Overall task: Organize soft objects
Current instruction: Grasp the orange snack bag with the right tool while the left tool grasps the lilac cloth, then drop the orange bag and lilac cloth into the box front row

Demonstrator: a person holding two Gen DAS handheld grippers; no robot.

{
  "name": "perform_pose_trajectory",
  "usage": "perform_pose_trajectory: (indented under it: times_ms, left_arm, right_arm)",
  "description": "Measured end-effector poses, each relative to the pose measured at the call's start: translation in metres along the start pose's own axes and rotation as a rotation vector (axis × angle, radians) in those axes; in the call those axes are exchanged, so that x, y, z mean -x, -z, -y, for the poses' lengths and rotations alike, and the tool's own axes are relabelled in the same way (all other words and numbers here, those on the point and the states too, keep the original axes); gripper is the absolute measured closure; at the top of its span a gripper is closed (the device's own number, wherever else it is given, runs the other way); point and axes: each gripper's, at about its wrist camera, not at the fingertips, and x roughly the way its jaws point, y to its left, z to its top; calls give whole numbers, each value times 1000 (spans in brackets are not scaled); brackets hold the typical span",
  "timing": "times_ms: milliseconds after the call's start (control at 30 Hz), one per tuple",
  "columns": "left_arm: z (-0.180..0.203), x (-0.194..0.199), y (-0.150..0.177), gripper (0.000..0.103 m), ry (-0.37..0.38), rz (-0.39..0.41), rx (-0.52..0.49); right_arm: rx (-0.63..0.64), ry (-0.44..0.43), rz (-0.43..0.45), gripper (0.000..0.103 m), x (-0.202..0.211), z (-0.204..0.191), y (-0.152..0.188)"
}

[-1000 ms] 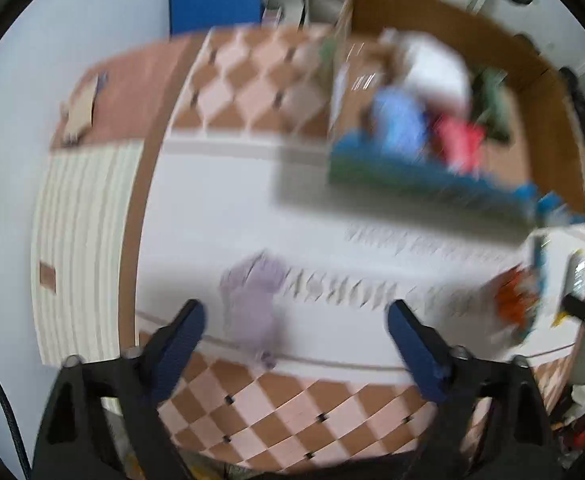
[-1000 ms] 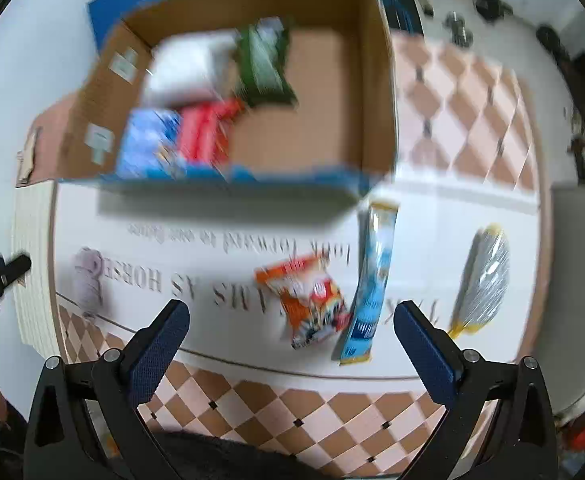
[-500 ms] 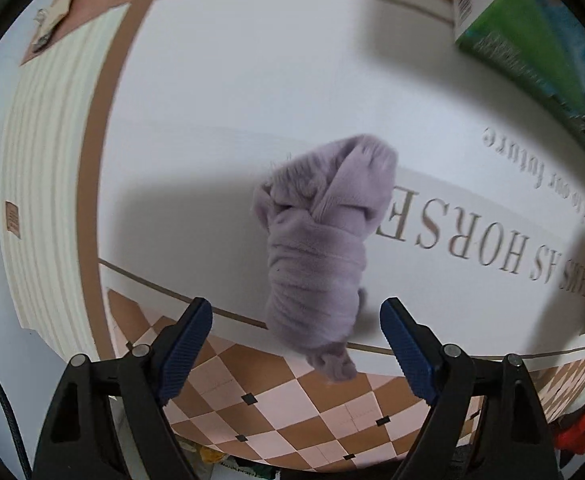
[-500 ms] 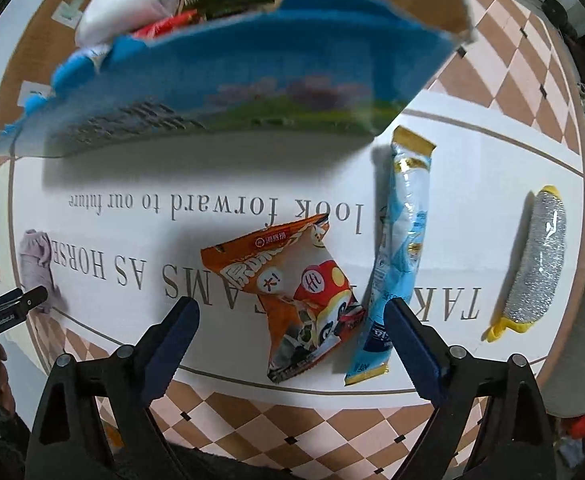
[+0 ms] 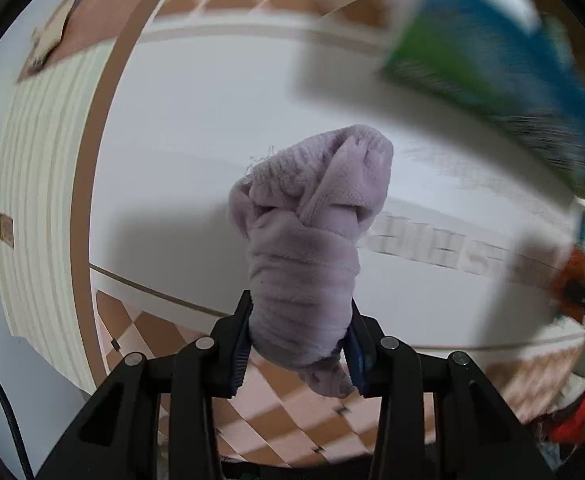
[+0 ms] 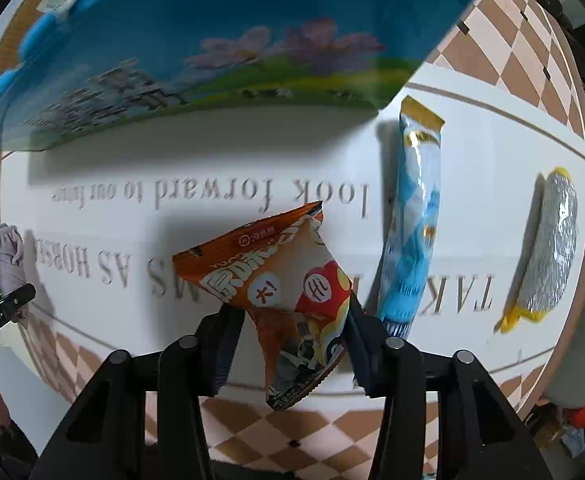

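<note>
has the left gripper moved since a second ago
Yes. The left gripper has come down toward the white mat; its jaws are closing around the purple cloth.

I see a table under a white cloth with grey lettering and a checkered border. On it lie a box, a blue packet, a scourer, an orange bag and a lilac cloth roll.

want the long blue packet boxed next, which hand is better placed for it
Right, probably. The long blue packet lies just beside the right gripper, though its jaws are closing on the orange snack bag. The left gripper is closing on the lilac rolled cloth at the mat's far end.
</note>
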Motion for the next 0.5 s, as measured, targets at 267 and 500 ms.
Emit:
perform_pose_trajectory:
  times_ms: [267, 500]
  left_arm:
    - [98, 128, -11, 66, 208, 184, -141]
    - [145, 127, -102, 66, 358, 69, -180]
  right_arm:
    - [4, -181, 137, 58, 98, -9, 29]
    - [-56, -182, 348, 58, 188, 0, -15]
